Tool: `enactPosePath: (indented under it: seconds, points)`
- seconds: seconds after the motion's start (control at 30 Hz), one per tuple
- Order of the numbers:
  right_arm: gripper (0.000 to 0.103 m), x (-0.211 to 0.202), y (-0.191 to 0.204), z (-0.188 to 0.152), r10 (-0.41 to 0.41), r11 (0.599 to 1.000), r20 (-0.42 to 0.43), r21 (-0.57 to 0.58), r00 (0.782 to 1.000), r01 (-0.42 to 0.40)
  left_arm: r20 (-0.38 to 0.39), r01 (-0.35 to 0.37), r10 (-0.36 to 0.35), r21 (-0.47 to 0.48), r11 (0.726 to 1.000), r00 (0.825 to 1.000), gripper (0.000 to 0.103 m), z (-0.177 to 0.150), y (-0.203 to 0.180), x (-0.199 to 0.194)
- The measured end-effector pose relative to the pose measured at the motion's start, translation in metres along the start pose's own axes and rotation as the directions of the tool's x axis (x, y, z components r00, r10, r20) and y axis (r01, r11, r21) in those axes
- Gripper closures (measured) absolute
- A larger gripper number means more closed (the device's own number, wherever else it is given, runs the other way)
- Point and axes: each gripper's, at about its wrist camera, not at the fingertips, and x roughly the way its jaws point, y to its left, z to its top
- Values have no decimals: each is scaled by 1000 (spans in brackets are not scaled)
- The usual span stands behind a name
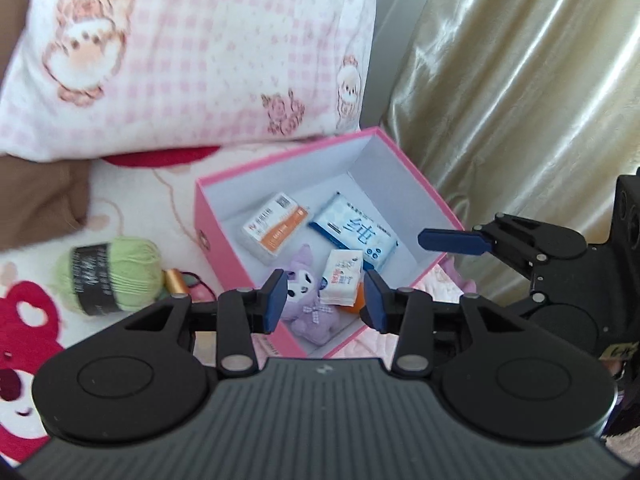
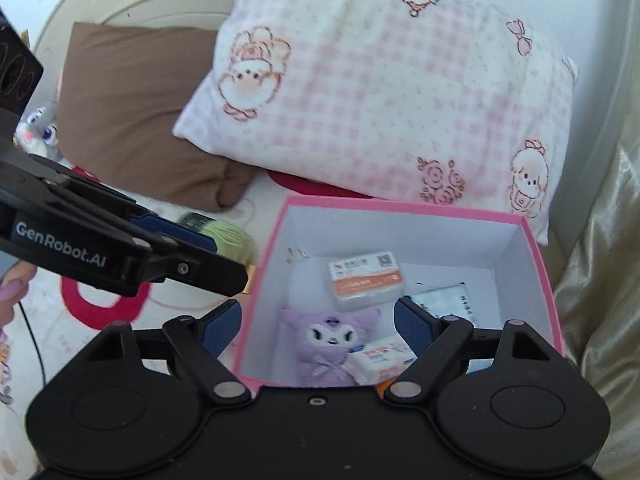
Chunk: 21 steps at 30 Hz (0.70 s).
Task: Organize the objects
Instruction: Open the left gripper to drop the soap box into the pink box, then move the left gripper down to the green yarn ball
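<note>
Pink box on bed, purple plush inside partly hidden, orange item mostly covered, left tool released, right tool released, both empty

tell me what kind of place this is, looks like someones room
Most likely a bedroom, with the work done on a bed. A pink checked pillow and a brown pillow lean at the head, a cartoon-bear blanket covers the surface, and a gold curtain hangs alongside.
</note>
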Motion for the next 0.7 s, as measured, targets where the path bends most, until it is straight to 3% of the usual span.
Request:
enactPosePath:
  seconds: [0.2,0.27,0.33,0.5,0.7]
  points:
    - [16,-23,29,14,64,998,41,7,997,-64,24,-53,53,11,999,998,61,0,18,-41]
    - [15,-25,39,18,77,997,52,11,996,-78,38,-71,71,8,997,997,56,-1,29,-52]
    - [9,-22,48,21,102,994,60,18,993,-104,57,-88,88,-4,996,995,53,-3,44,-63]
    - [6,4,73,21,151,987,74,43,986,-154,80,-157,157,-15,988,984,47,-12,86,-77]
    - [6,46,109,19,192,980,93,27,977,-195,148,-138,150,-90,986,978,39,-29,146,-81]
